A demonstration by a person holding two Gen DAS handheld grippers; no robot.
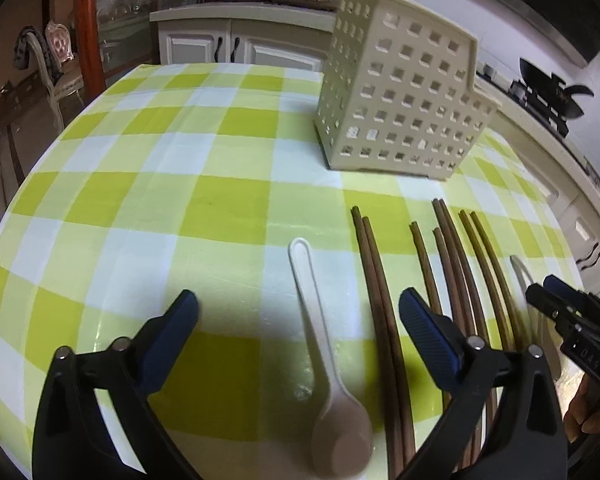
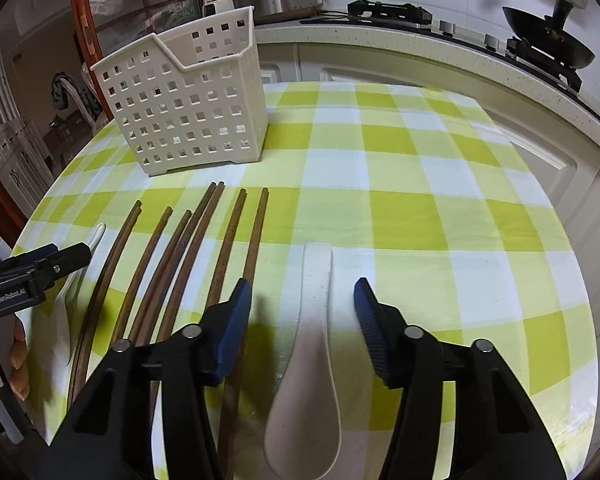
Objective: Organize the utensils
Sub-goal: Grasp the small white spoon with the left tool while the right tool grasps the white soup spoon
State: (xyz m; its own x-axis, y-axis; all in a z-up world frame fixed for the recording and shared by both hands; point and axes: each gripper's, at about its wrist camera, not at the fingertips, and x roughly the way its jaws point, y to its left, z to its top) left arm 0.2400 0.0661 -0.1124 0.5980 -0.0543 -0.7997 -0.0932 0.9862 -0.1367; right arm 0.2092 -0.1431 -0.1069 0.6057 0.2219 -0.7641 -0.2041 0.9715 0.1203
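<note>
- White ceramic-looking soup spoons are the targets: one spoon (image 1: 324,364) lies at 6 o'clock in the left wrist view, handle pointing to 12; a second spoon (image 2: 312,344) lies the same way at 6 o'clock in the right wrist view.
- The left gripper (image 1: 300,312) stands wide, jaws astride its spoon and touching nothing.
- The right gripper (image 2: 302,300) is about half open, jaws either side of its spoon's handle, not yet pressing on it.
- Brown chopsticks (image 2: 172,264) fan out between the two spoons on the checked desk (image 2: 440,208); the perforated cream utensil basket (image 2: 188,112) stands upright at 11 o'clock in the right view, well apart.
- Risks, as I judge them: the left gripper's right-hand jaw sits over the nearest chopsticks (image 1: 380,312) and could pinch one along with the spoon.
- A smooth, tapering handle may slip or swivel if gripped too lightly or off-centre.
- The two grippers work near each other; crossing paths toward the basket could knock them together.
</note>
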